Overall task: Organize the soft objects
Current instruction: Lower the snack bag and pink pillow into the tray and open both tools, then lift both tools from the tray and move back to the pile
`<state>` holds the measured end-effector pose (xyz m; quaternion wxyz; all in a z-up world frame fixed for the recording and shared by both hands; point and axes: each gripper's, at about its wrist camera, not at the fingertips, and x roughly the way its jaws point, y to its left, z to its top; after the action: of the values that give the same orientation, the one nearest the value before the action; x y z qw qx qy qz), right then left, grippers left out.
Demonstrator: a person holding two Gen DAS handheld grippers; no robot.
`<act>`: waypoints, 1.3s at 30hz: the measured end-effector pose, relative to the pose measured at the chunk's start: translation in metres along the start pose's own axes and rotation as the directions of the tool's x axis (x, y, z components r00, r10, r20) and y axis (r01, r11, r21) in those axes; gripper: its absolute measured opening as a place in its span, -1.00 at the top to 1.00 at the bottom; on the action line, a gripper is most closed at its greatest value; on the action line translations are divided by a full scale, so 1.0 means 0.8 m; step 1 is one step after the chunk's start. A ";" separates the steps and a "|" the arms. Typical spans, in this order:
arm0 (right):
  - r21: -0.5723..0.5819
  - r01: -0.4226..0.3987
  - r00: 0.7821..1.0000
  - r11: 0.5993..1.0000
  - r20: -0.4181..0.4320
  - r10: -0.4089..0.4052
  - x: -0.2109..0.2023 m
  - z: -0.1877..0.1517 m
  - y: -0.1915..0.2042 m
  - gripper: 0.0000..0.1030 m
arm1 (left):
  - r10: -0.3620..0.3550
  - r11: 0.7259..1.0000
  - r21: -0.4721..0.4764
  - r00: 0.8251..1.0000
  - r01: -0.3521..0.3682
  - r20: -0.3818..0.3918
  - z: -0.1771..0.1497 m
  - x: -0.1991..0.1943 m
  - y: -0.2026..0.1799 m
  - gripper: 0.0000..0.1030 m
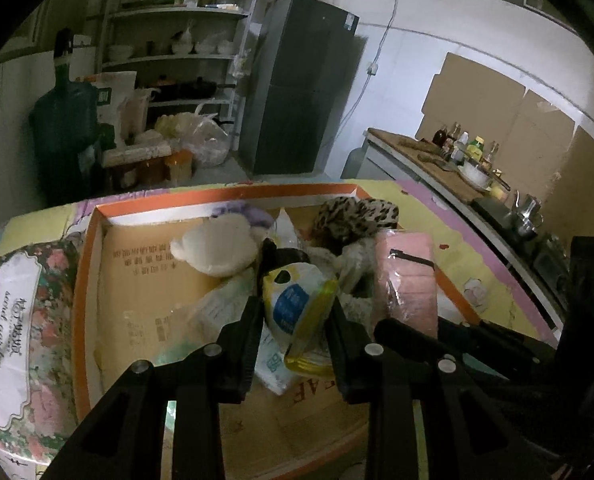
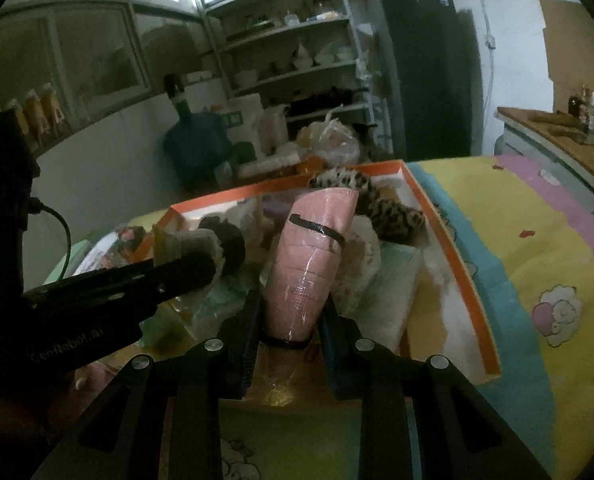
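An orange-rimmed cardboard box [image 1: 85, 280] holds soft things: a cream plush toy [image 1: 217, 246], a leopard-print fabric piece [image 1: 357, 216] and plastic-wrapped packs. My left gripper [image 1: 295, 312] is shut on a yellow and white soft pack with a blue label [image 1: 297, 304], held over the box. My right gripper [image 2: 291, 308] is shut on a pink cloth pack in clear wrap [image 2: 311, 256], also seen in the left wrist view [image 1: 407, 280]. The leopard fabric [image 2: 377, 196] lies behind it in the box [image 2: 469, 280]. The left gripper's body [image 2: 117, 292] crosses the right wrist view's left side.
The box sits on a yellow, pink and blue cartoon sheet [image 2: 537, 260]. A floral-wrapped pack [image 1: 21, 320] lies left of the box. Behind are a shelf rack [image 1: 185, 40], a dark fridge [image 1: 301, 92], a blue water jug [image 1: 63, 136] and a counter with bottles [image 1: 457, 156].
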<state>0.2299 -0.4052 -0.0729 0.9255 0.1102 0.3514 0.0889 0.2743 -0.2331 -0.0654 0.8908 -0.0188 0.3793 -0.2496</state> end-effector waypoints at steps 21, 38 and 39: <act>-0.002 -0.022 1.000 1.000 0.008 0.022 -0.001 -0.003 0.002 0.28 | 0.007 0.999 0.033 0.999 -0.008 0.038 0.005 -0.015 -0.009 -0.19; -0.020 -0.013 0.998 1.000 0.069 0.014 -0.034 -0.011 0.018 -0.02 | 0.030 0.997 0.064 0.995 -0.036 0.100 0.005 -0.060 -0.018 -0.20; -0.019 -0.013 0.997 1.000 0.070 0.014 -0.035 -0.011 0.019 -0.02 | 0.032 0.997 0.063 0.994 -0.038 0.103 0.004 -0.064 -0.017 -0.20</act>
<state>0.2017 -0.3958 -0.0577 0.9377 0.1069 0.3169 0.0945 0.2408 -0.2226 -0.0259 0.9133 0.0040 0.3255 -0.2448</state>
